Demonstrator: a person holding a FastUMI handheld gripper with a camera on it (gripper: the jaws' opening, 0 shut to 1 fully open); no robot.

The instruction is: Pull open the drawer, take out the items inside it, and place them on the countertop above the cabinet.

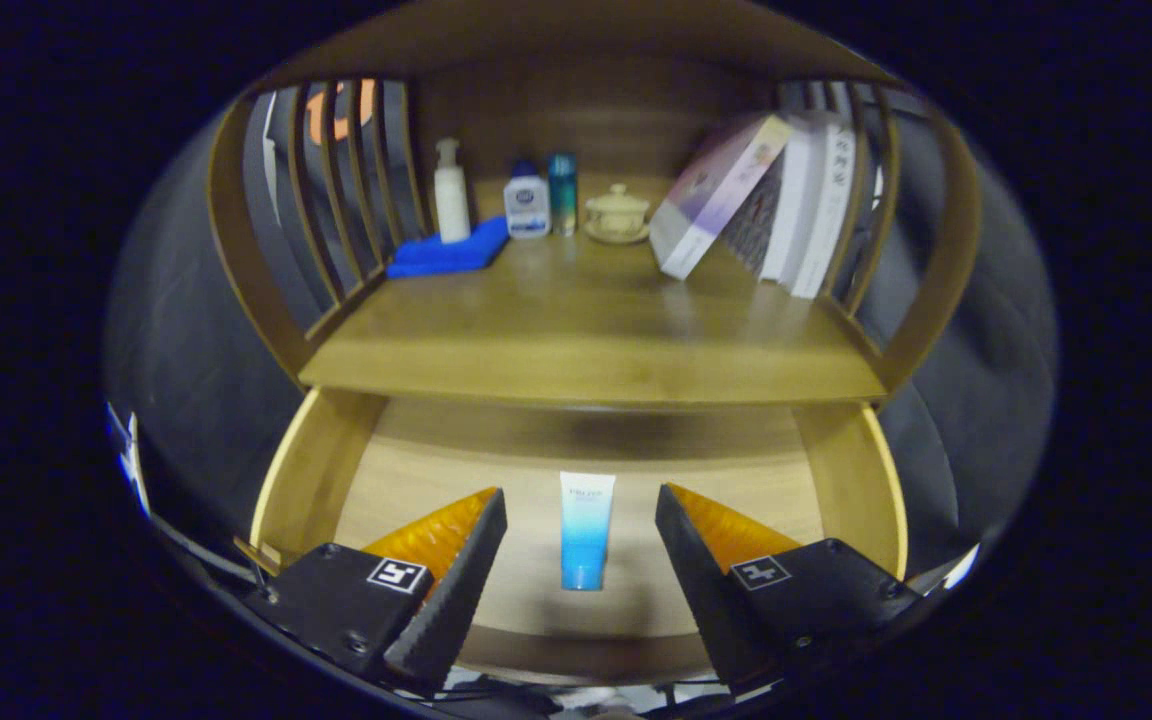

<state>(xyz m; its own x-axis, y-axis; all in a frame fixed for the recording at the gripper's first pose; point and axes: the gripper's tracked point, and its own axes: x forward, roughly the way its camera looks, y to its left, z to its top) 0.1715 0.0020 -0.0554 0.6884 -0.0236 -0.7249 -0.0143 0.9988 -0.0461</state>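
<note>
Drawer (841,470) already pulled open, so step one looks done and the grab-the-item step is up. Tool (581,540) hanging spread wide over the drawer, gripping nothing, fingers (456,590) either side of a white-and-blue tube (584,530) lying flat on the drawer floor, cap end pointing back toward 6 o'clock. Tube between the tips but apparently lower down, not touching either one. Next move, by the look of it: drop straight down, keep the tube centred, pinch across its narrow body, then lift up and forward toward 12 o'clock onto the bench (586,340). Probably squishy and slick, so a gentle squeeze near the middle seems safer than near the cap. Front lip of the bench overhangs the back of the drawer, so lifting clear before moving forward matters. Up top, plenty of open wood in the middle; clutter sits at the back: blue cloth (446,255) at 10 o'clock with a white pump bottle (451,200) on it, a small white bottle (526,205), a teal bottle (563,195), a lidded cup on a saucer (618,212) near 12, and leaning books (766,200) at 2 o'clock. Slatted side rails (336,200) hem in both ends.
</note>
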